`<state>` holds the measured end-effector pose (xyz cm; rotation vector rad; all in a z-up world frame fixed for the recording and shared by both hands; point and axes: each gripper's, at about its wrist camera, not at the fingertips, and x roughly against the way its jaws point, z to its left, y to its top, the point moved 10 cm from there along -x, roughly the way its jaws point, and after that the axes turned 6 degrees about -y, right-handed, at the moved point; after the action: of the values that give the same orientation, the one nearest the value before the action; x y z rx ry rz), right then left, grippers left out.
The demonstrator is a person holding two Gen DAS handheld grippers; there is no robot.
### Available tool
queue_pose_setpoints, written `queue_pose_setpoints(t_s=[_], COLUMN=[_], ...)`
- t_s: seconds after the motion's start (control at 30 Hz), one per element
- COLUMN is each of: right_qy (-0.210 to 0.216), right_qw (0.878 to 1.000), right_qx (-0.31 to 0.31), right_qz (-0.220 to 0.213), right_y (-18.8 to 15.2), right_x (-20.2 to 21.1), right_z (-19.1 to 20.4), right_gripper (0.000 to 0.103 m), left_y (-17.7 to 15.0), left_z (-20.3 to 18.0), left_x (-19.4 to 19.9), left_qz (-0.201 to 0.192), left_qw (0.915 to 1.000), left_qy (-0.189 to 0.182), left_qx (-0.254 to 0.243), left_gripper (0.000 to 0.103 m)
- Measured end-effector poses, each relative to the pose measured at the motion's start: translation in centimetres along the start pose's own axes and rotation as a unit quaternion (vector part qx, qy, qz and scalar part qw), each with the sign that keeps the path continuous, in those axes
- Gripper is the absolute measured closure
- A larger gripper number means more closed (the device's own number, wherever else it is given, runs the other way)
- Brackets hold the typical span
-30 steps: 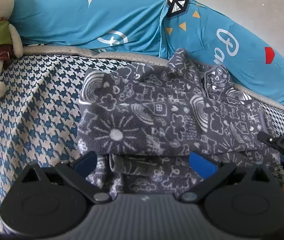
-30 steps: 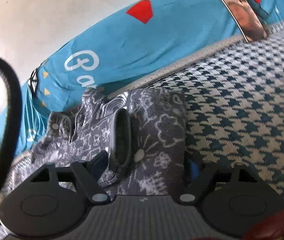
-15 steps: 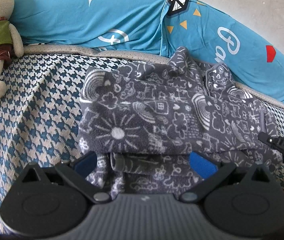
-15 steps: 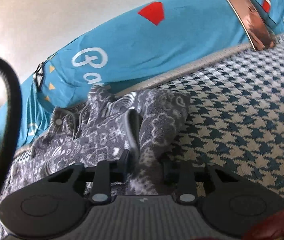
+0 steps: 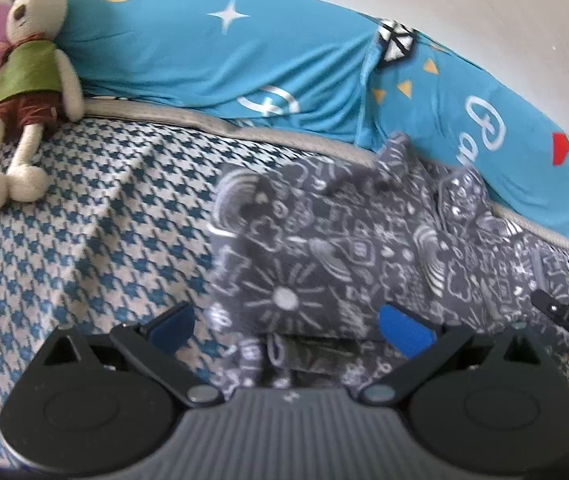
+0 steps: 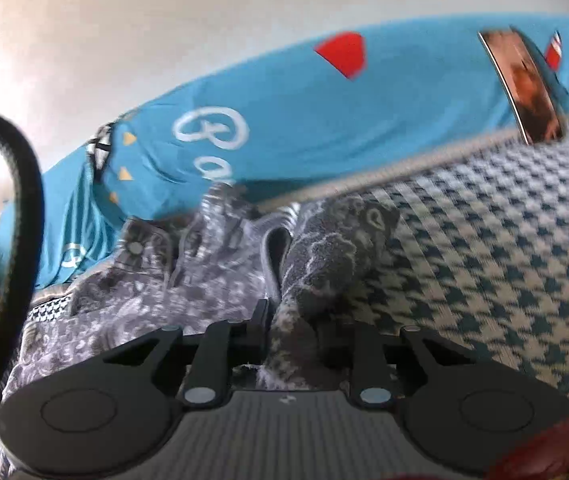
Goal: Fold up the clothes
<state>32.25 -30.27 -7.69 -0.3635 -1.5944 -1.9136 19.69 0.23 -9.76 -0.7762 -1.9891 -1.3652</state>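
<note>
While the right gripper [image 6: 290,332] has its jaws drawn in tight on a bunched edge of the grey printed garment [image 5: 364,248], the left gripper [image 5: 288,326] stands wide open, its blue pads on either side of the near hem and gripping nothing. The cloth pinched on the right rises as a thick twisted ridge from between the fingers, though that view is smeared, so I cannot say how many layers are caught. The garment lies partly folded on the houndstooth bedcover [image 5: 96,240], its far edge rumpled against the blue pillows [image 5: 212,60]. A stuffed rabbit [image 5: 28,92] rests well apart at the left, and a phone [image 6: 524,88] leans on the pillows to the right.

The step in hand looks like taking both near corners for the next fold. To do it well, the left jaws should push in low along the bedcover, far enough to catch every layer of the hem, then close firmly before any lift. Both sides should then rise level together, so the fold line stays straight and the loose far edge does not drag.
</note>
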Motion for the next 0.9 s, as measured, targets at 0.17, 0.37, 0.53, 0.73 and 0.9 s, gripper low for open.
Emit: queue_pose_setpoints(t_s=[0.17, 0.37, 0.53, 0.73, 0.9], right_qy=[0.006, 0.038, 0.084, 0.147, 0.153], right_qw=[0.999, 0.994, 0.980, 0.937, 0.916], right_qx=[0.040, 0.091, 0.160, 0.300, 0.361], right_qz=[-0.030, -0.055, -0.082, -0.106, -0.081], right_y=[0.7, 0.4, -0.8, -5.5, -9.9], right_x=[1.2, 2.6, 4.3, 6.7, 5.4], right_z=[3.2, 8.8, 15.4, 23.5, 25.6], right_gripper=[0.082, 0.082, 0.083, 0.082, 0.071], left_y=[0.5, 1.1, 1.3, 1.4, 1.2], left_z=[2.1, 4.3, 6.4, 9.4, 11.2], left_x=[0.8, 2.4, 3.5, 4.3, 4.9], left_qz=[-0.009, -0.027, -0.036, -0.042, -0.042], left_qw=[0.9996, 0.9985, 0.9973, 0.9948, 0.9935], left_qy=[0.008, 0.011, 0.017, 0.030, 0.036], left_qx=[0.025, 0.047, 0.062, 0.088, 0.099], left_gripper=[0.000, 0.000, 0.000, 0.000, 0.000])
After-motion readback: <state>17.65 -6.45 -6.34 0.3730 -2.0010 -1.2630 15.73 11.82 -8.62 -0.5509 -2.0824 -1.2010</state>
